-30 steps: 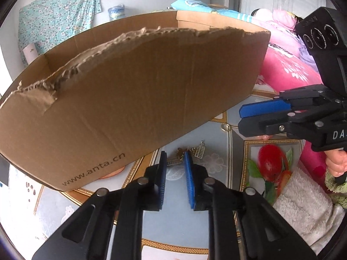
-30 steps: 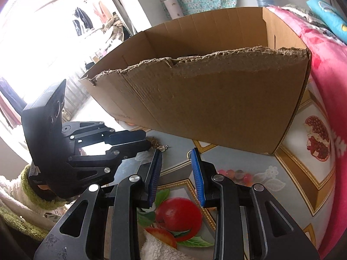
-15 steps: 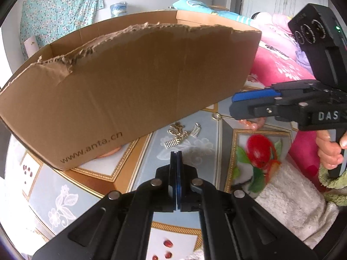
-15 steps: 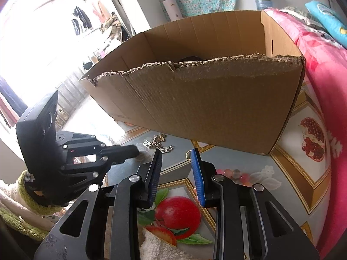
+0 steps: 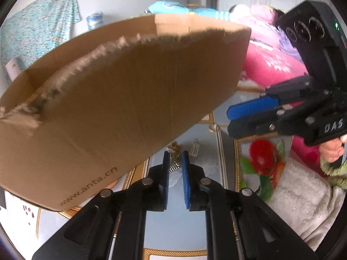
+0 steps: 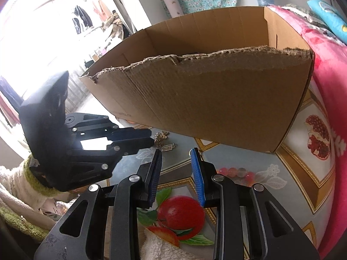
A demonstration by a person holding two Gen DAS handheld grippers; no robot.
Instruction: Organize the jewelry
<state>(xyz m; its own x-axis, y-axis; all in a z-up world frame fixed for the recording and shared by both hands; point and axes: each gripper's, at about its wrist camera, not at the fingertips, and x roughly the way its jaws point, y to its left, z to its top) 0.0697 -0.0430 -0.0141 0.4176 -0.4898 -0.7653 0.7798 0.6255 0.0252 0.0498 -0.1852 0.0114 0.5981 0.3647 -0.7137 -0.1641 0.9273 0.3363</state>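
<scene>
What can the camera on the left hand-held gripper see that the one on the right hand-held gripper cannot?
Only the left view shows the web address printed on the cardboard box, a small ring on the table beside the box, and the person's fingers on the right hand-held gripper.

Only the right view shows the pink beads on the table, the pomegranate print and the bright window side of the room.

Both show the box, the gold jewelry pile, the red apple print and the white towel.

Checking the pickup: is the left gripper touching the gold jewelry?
Cannot tell. In the left wrist view the left gripper frames the jewelry, but neither view shows contact or a gap plainly.
</scene>
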